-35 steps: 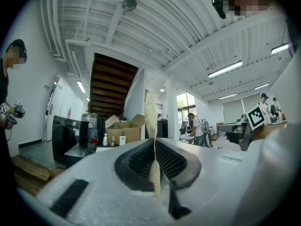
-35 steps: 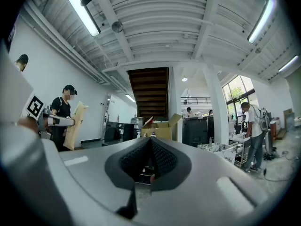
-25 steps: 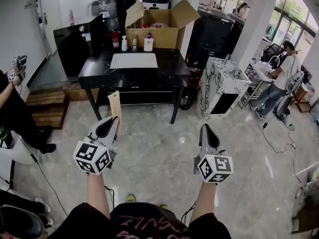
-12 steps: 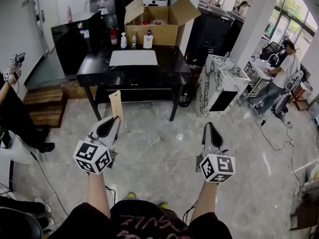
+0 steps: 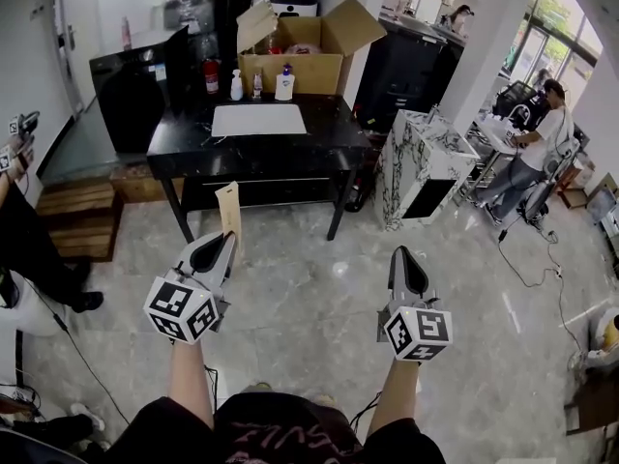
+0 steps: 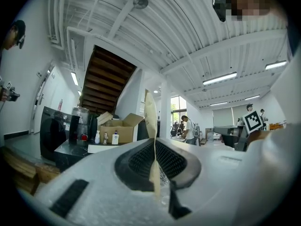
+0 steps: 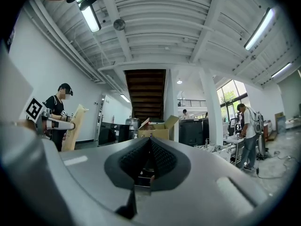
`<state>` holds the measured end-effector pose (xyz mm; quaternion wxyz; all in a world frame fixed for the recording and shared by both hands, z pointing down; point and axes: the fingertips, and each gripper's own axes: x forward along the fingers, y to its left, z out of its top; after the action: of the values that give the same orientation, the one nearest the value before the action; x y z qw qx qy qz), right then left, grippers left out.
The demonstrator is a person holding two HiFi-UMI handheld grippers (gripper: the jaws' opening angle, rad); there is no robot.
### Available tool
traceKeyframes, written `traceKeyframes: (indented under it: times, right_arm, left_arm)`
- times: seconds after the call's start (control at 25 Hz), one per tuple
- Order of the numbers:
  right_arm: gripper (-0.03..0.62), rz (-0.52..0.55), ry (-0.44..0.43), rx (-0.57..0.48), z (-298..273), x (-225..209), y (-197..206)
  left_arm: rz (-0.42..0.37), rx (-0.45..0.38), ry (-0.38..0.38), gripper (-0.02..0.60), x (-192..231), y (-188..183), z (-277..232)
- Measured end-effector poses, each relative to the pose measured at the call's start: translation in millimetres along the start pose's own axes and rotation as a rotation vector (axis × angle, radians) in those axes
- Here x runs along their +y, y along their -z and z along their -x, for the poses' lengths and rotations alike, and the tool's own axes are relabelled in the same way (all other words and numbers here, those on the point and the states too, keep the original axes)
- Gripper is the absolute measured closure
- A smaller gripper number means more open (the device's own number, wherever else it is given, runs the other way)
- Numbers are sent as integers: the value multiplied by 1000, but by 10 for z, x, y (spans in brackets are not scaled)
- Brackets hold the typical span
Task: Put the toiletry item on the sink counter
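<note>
The left gripper [image 5: 222, 247] is clamped on a flat tan packet [image 5: 230, 213] — the toiletry item; the right gripper [image 5: 404, 257] is closed, empty. At twelve o'clock, an open cardboard box [image 5: 302, 68] sits on the sink counter [image 5: 324, 124] — contents unclear.

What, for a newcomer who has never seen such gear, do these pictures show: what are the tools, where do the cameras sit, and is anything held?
There is no robot here: a person holds a two-jaw gripper in each hand. The head view comes from a camera on the person's head, looking down over both grippers. The marker cubes are part of the grippers. The left gripper pinches a thin tan packet that stands upright. The right gripper is shut and empty. Each of the other two pictures comes from a camera riding on one gripper, looking along its jaws. Ahead stands a black table with what looks like a white basin. At its far edge are three bottles and an open box.
</note>
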<state>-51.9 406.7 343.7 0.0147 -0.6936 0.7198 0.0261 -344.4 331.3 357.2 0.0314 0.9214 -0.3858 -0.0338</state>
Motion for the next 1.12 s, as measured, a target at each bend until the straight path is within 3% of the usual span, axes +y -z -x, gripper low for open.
traceKeyframes:
  times: [0.36,0.72,1.12]
  right_arm:
    - [585,-1,41,-17,-85,109,-68]
    - [585,-16,34,-22,-413,107,90]
    - [585,-48,29,-16,-1125,-291,300]
  left_arm:
    - [1,-17,41,574,219,-51,-62]
    - [-6,-11,30,574,466,46,-249]
    - [-2,22,9,574,737,179,-937]
